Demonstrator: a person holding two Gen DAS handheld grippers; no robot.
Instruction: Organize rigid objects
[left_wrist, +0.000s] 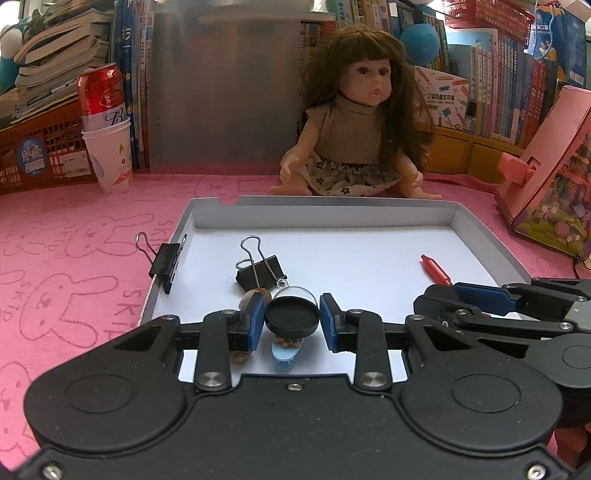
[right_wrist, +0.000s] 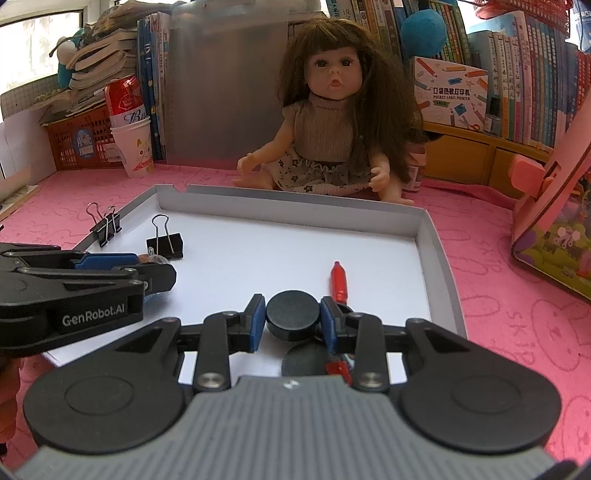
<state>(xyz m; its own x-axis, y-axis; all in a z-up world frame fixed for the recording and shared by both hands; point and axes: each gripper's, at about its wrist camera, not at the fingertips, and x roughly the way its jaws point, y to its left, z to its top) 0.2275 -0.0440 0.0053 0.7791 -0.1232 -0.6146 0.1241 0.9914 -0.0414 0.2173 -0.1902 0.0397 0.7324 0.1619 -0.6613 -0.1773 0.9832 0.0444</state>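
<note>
A white shallow tray (left_wrist: 325, 201) lies on the pink cloth. My left gripper (left_wrist: 291, 319) is shut on a small black round case (left_wrist: 291, 314) whose clear lid (left_wrist: 295, 293) stands open behind it. A light blue piece (left_wrist: 286, 354) and brown bits lie below it, partly hidden. One black binder clip (left_wrist: 260, 271) rests in the tray, and another (left_wrist: 168, 264) sits on its left wall. My right gripper (right_wrist: 293, 317) is shut on a black round disc (right_wrist: 293, 314) held just above the tray (right_wrist: 288, 199), with a dark shadow underneath. A red pen (right_wrist: 339, 282) runs beneath its right finger.
A long-haired doll (left_wrist: 354, 125) sits right behind the tray. A red can in a paper cup (left_wrist: 107, 147) and an orange basket (left_wrist: 40, 151) stand at the back left. A pink box (left_wrist: 546, 173) leans at the right. Books line the back.
</note>
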